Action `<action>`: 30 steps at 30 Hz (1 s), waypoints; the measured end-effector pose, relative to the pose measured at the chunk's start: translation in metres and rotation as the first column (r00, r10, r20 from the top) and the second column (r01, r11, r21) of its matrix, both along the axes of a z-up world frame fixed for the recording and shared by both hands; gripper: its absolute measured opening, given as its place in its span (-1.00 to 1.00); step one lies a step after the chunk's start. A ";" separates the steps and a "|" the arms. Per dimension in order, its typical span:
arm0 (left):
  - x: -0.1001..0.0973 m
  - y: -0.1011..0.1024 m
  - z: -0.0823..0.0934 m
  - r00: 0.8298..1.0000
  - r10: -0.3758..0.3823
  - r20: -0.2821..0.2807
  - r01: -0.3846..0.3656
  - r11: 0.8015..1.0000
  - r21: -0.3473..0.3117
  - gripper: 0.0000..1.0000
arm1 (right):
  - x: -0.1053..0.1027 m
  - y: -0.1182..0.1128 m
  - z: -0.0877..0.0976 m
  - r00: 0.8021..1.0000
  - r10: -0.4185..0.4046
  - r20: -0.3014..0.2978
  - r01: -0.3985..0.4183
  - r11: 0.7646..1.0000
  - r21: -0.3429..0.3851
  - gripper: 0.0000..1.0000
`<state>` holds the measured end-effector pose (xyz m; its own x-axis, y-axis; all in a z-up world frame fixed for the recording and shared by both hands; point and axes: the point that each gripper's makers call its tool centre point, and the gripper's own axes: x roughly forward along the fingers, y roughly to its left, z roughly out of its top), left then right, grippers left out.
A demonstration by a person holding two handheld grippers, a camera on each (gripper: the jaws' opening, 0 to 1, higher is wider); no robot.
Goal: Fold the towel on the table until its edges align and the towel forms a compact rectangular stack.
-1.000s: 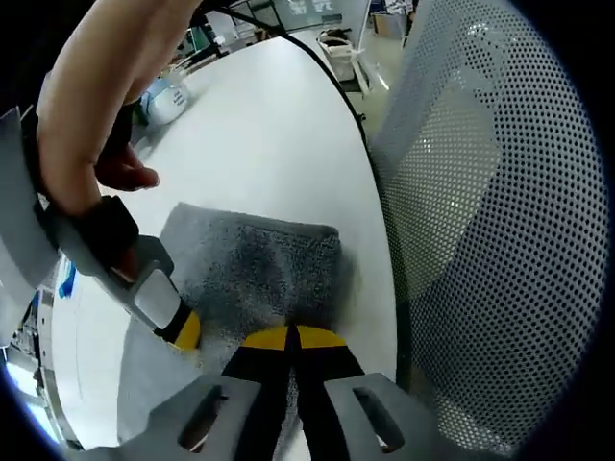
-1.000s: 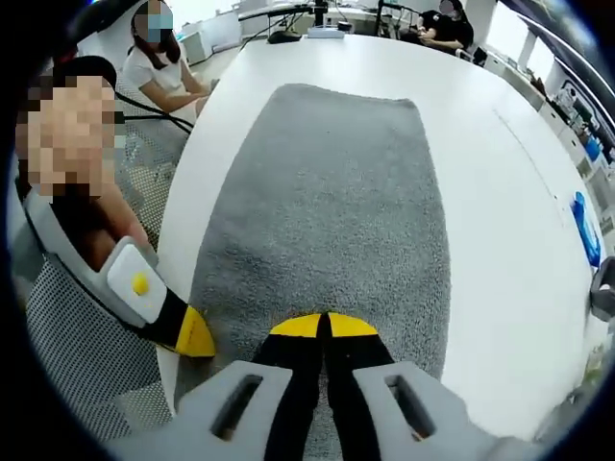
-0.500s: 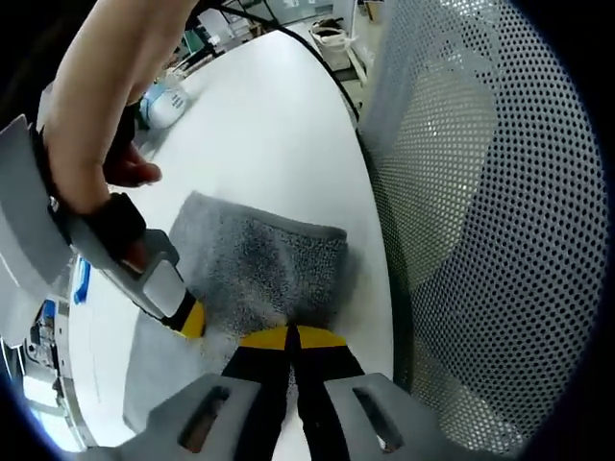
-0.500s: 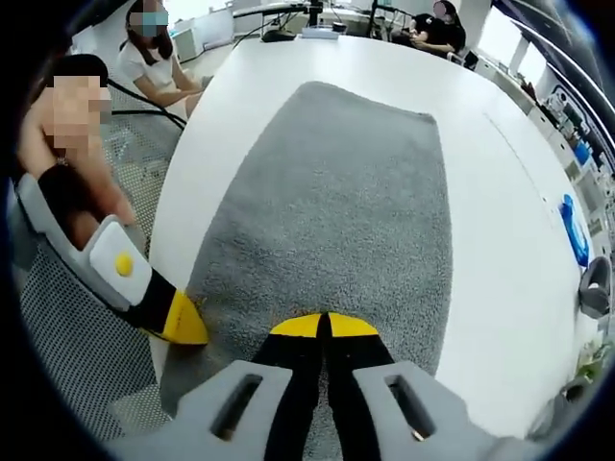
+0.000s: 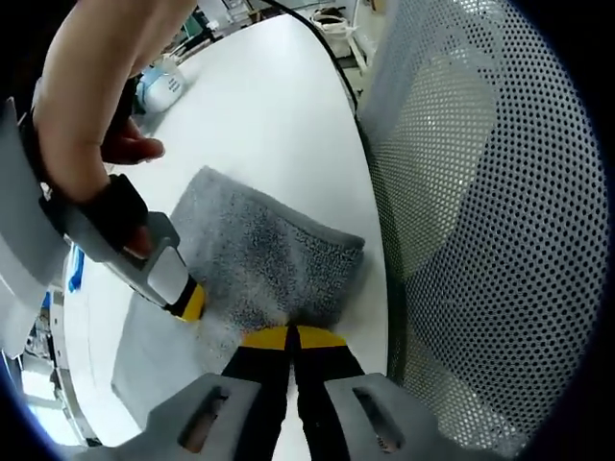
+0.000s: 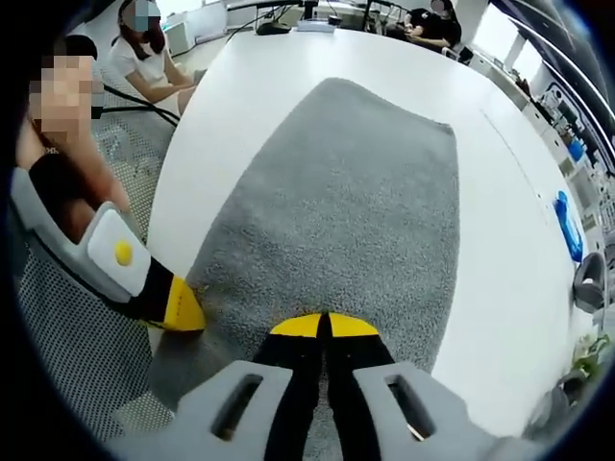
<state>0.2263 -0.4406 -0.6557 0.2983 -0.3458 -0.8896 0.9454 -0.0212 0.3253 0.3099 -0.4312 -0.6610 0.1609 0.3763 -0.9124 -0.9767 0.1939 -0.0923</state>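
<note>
A grey towel (image 6: 346, 211) lies lengthwise on the white table (image 6: 288, 58), reaching away from me. My right gripper (image 6: 324, 327) is shut on the towel's near edge. To its left, the left gripper (image 6: 180, 307) has its yellow tips at the near corner of that edge. In the left gripper view the towel (image 5: 259, 250) bunches up in front of my left gripper (image 5: 291, 338), which is shut on its edge. There a hand holds the right gripper (image 5: 190, 301), with its tip on the same edge.
A mesh chair back (image 5: 480, 192) stands close beside the table edge. A blue-and-white object (image 5: 159, 88) and a blue item (image 6: 567, 226) lie on the table (image 5: 269, 106). A person (image 6: 144, 48) sits past the far left edge.
Both cameras have shifted a little. The held near edge of the towel looks slightly higher and more bunched. Both grippers stay shut on it.
</note>
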 end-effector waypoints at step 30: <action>0.009 0.035 0.000 0.995 0.096 -0.013 -0.095 0.994 0.059 -0.99 | -0.004 0.000 0.001 0.995 -0.095 0.027 0.092 0.992 0.084 -1.00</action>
